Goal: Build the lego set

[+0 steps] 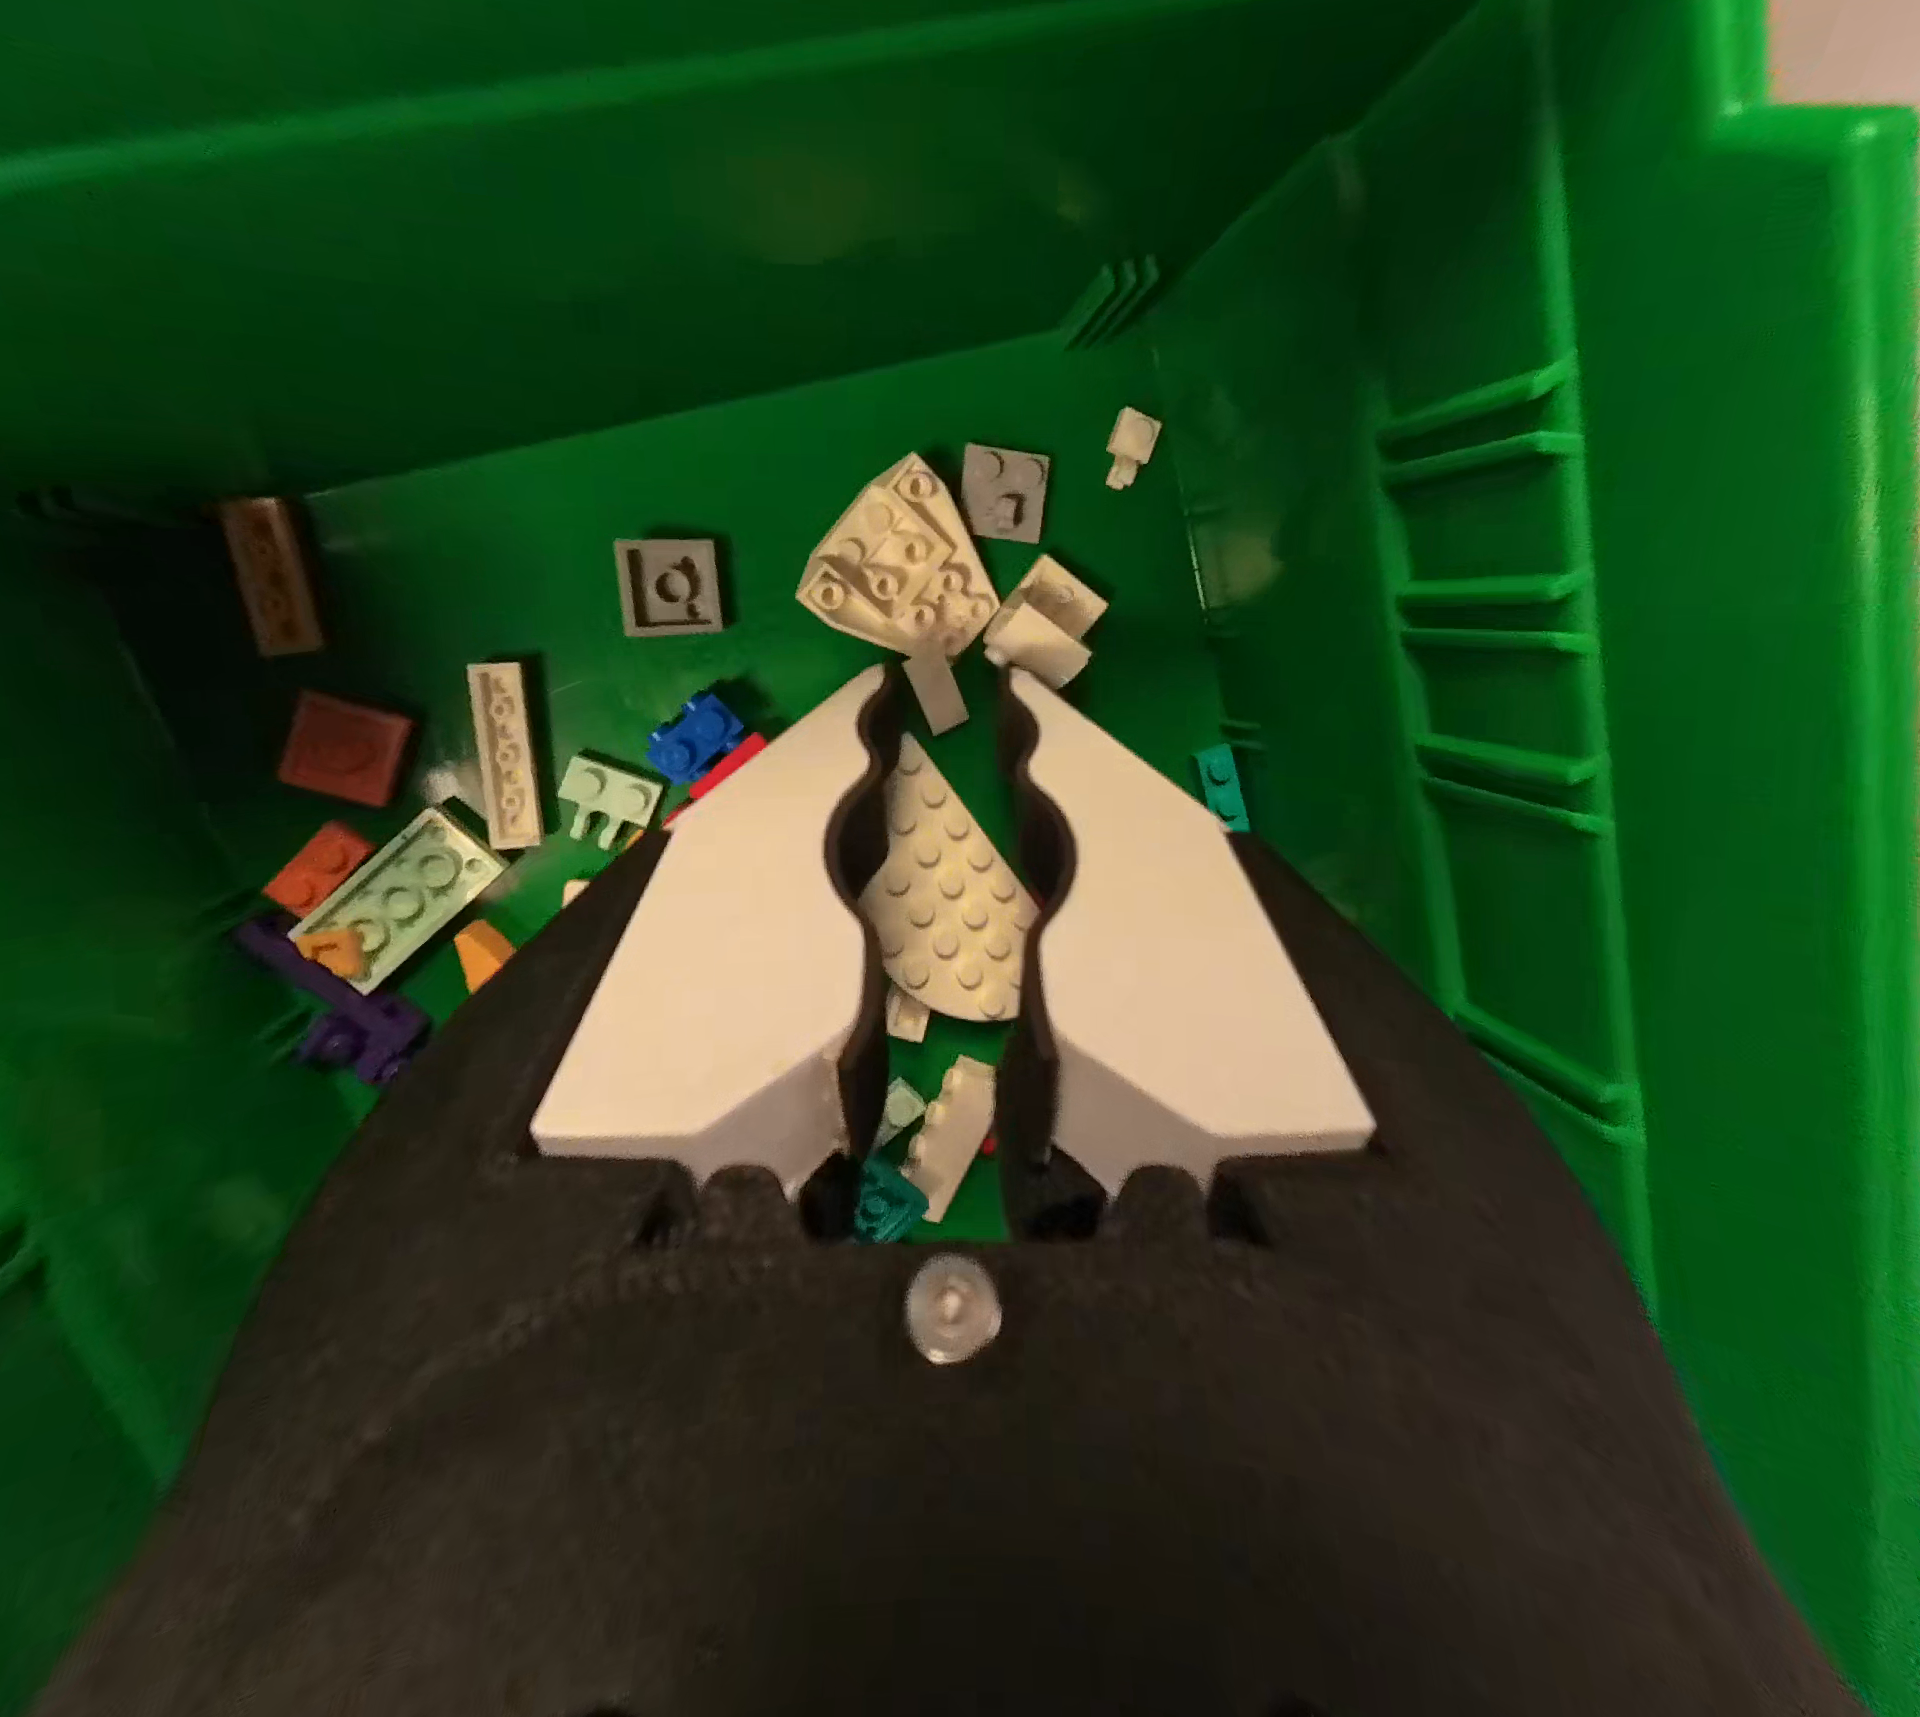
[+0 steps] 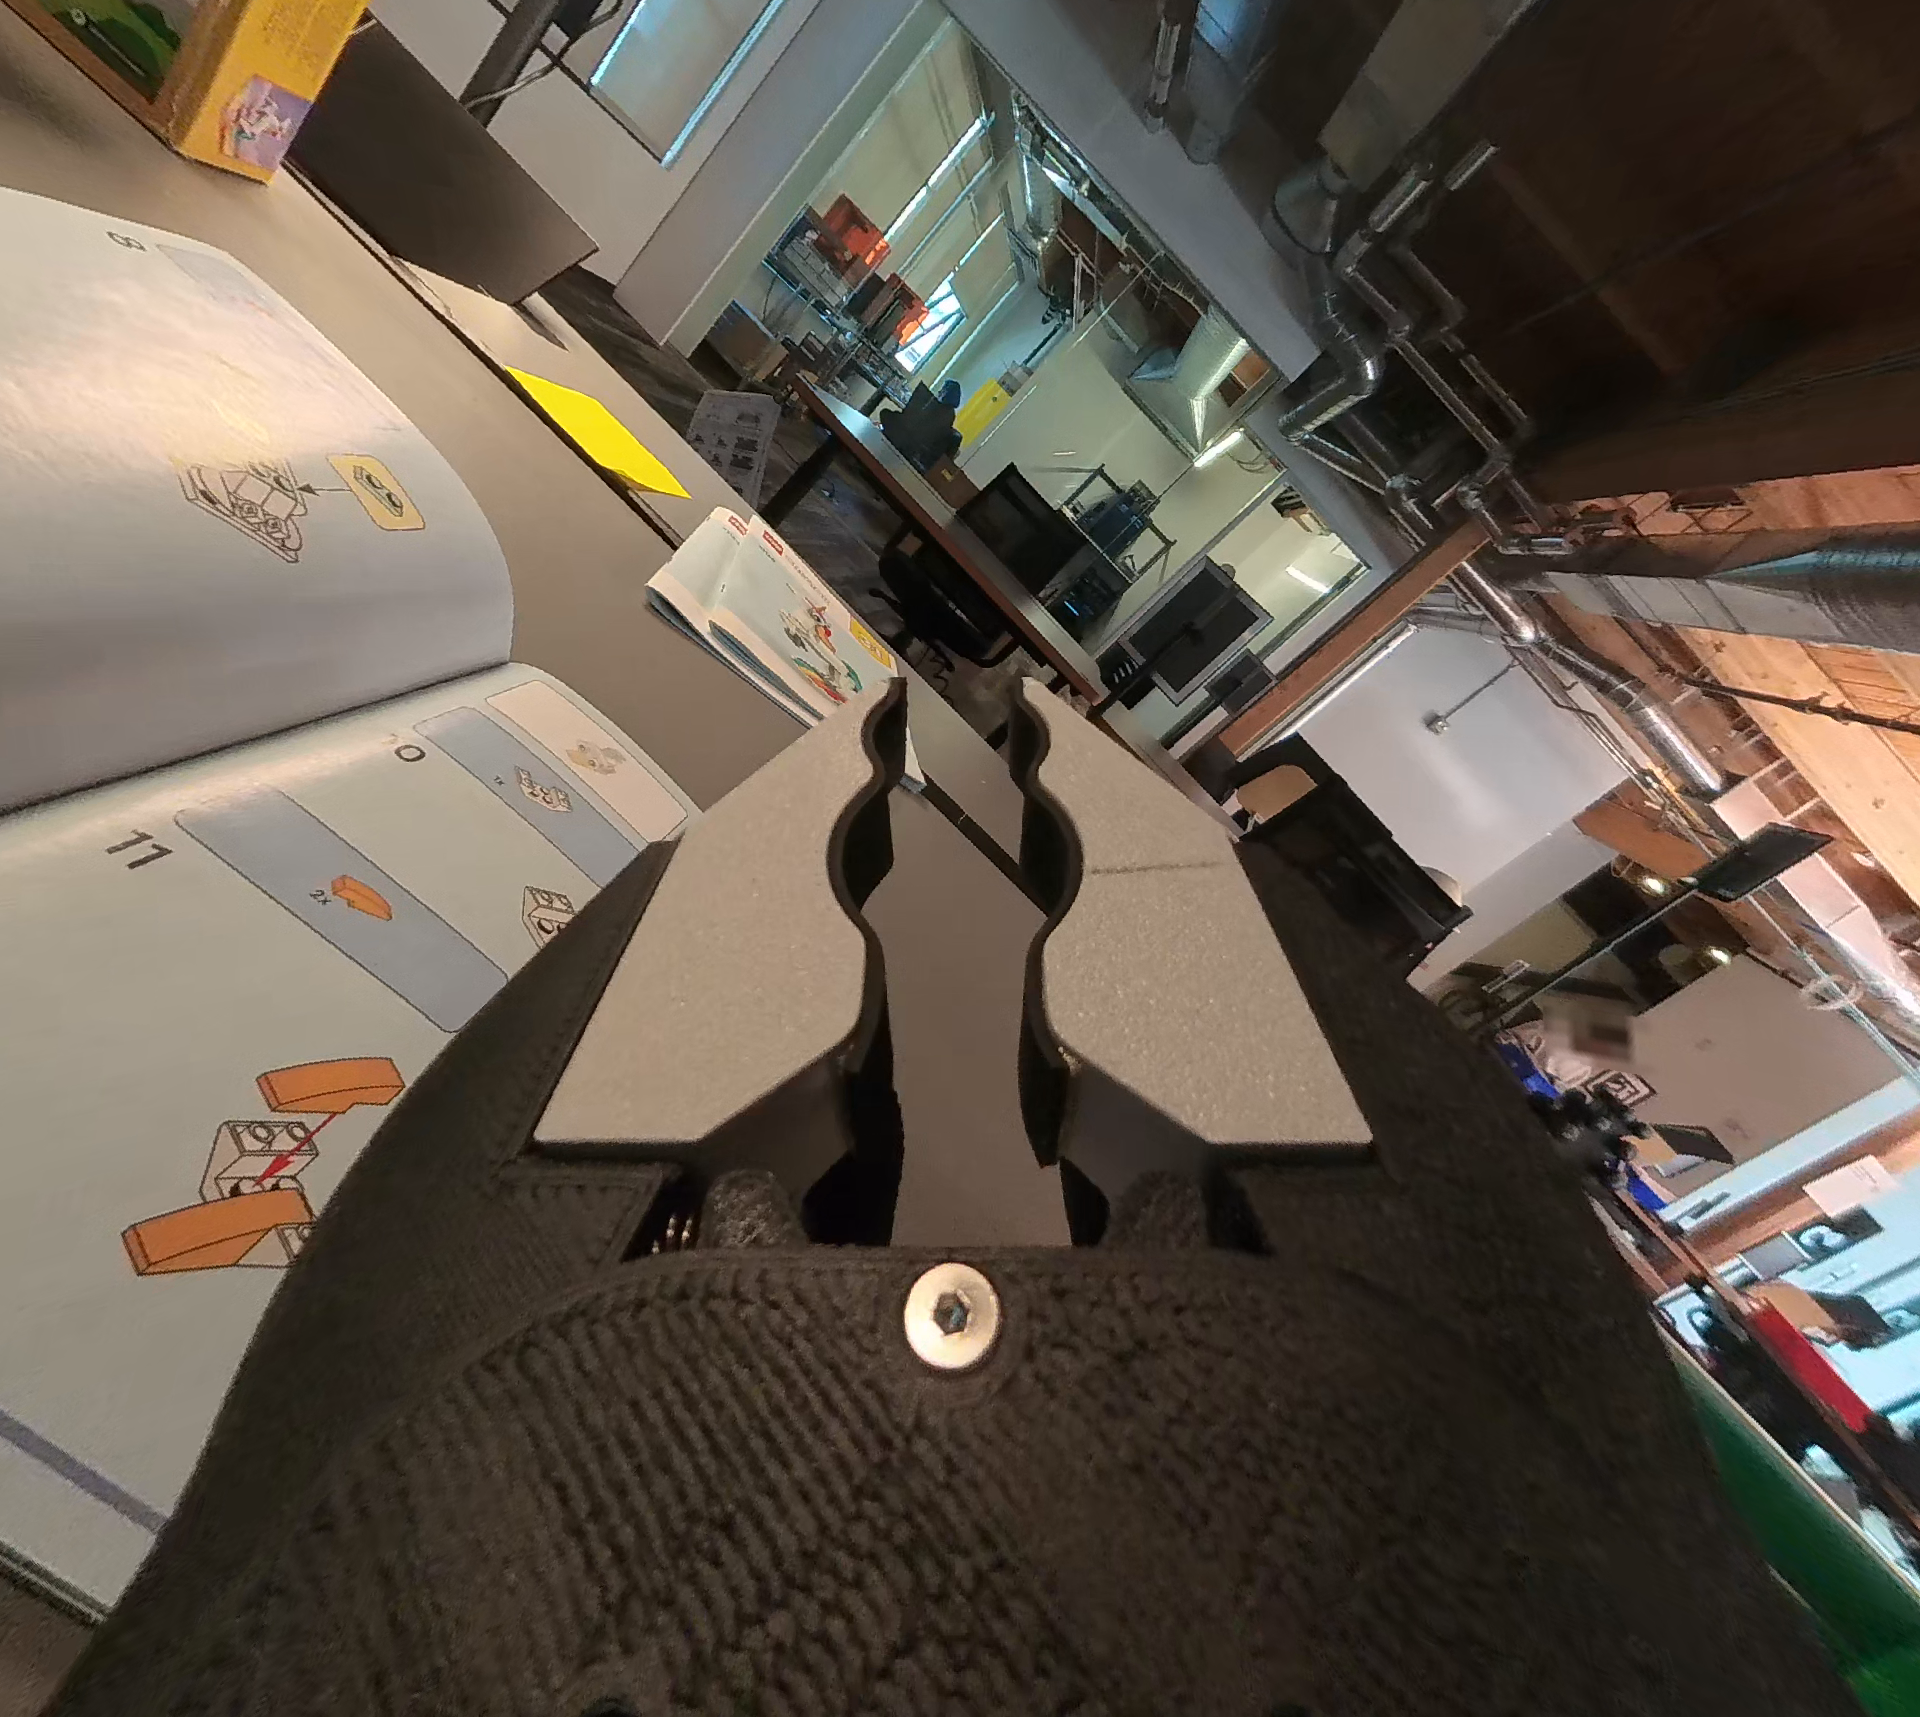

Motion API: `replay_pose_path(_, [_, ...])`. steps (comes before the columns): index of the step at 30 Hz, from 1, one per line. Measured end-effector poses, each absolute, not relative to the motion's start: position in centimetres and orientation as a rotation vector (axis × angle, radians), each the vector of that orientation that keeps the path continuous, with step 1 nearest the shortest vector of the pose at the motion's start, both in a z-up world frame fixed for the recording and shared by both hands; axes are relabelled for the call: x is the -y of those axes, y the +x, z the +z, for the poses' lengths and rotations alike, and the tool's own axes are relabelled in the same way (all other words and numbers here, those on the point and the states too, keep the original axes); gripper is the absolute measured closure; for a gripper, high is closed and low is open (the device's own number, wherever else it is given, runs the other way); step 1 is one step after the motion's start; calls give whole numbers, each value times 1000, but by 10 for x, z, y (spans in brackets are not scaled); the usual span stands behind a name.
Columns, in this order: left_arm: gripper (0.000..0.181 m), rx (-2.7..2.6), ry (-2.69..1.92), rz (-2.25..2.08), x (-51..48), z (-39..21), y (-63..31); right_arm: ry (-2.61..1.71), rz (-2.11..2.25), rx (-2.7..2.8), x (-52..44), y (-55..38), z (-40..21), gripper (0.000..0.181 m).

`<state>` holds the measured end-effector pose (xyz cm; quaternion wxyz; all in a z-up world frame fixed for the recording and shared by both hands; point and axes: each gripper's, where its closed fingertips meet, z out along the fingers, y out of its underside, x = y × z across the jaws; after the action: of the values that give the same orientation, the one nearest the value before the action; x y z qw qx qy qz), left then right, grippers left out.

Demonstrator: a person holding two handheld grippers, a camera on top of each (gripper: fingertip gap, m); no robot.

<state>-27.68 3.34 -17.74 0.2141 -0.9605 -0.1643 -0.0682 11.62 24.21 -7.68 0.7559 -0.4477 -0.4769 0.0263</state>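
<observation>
Low at centre frame in the left wrist view, the left gripper (image 1: pixel 945 680) hangs released inside the green bin (image 1: pixel 1507 732) over a cream studded plate (image 1: pixel 951 898), light, rigid and slick, probably best pinched across its thin edges, while the right gripper (image 2: pixel 956 701) idles unclenched and empty.
</observation>
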Motion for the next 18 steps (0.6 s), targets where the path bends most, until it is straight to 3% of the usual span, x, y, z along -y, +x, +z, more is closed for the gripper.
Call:
replay_pose_path(2, [173,439,-2675,-159,-33,-178,-278,-978,58,1042,-242,116,-77,164])
replay_pose_path(8, [174,366,-2635,-104,-29,-166,-277,-977,69,1041,-242,115,-77,164])
replay_pose_path(14, [175,107,-2257,84,-8,-40,-249,-974,109,1026,-239,116,-74,164])
replay_pose_path(18, [175,-52,-2126,-101,32,9,-171,-956,145,1043,-235,112,-74,164])
